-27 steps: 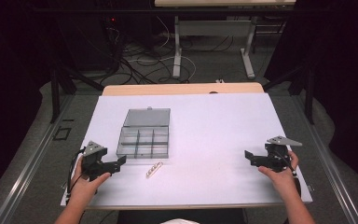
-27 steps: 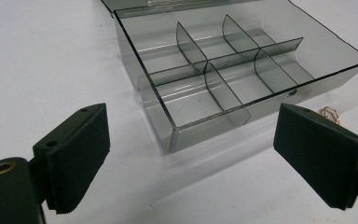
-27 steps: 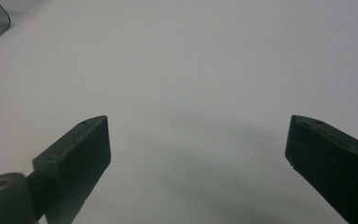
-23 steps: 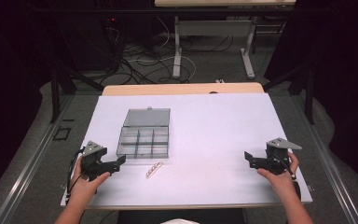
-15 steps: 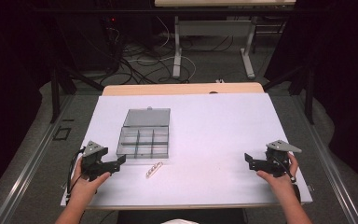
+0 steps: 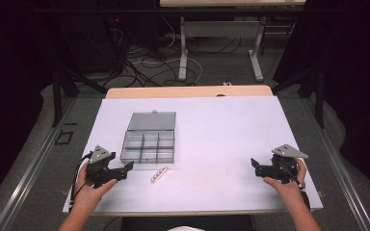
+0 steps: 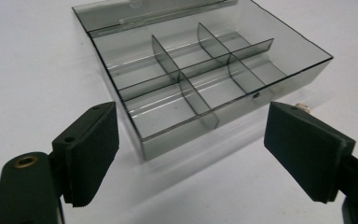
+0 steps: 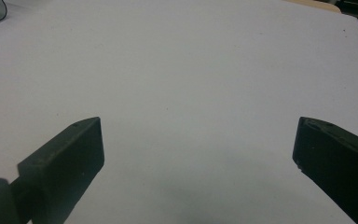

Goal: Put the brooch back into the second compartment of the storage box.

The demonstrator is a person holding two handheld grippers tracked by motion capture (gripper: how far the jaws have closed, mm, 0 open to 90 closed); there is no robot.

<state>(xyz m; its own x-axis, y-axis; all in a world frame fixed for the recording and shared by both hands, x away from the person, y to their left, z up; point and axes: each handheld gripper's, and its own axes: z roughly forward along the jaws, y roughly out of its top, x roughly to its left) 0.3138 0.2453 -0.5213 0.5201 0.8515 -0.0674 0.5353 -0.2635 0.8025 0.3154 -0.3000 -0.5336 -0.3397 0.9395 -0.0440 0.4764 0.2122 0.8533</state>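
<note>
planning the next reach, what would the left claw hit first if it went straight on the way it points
Most likely the near corner of the clear compartment box: the left claw stands open, aimed at it with bare table between. Depth is hard to judge.

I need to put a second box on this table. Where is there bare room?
The widest free patch lies between the clear compartment box and the right gripper, reaching to the table's far edge. It is crowded at the near left, where the left gripper, the box and a small beaded strip sit close together.
</note>
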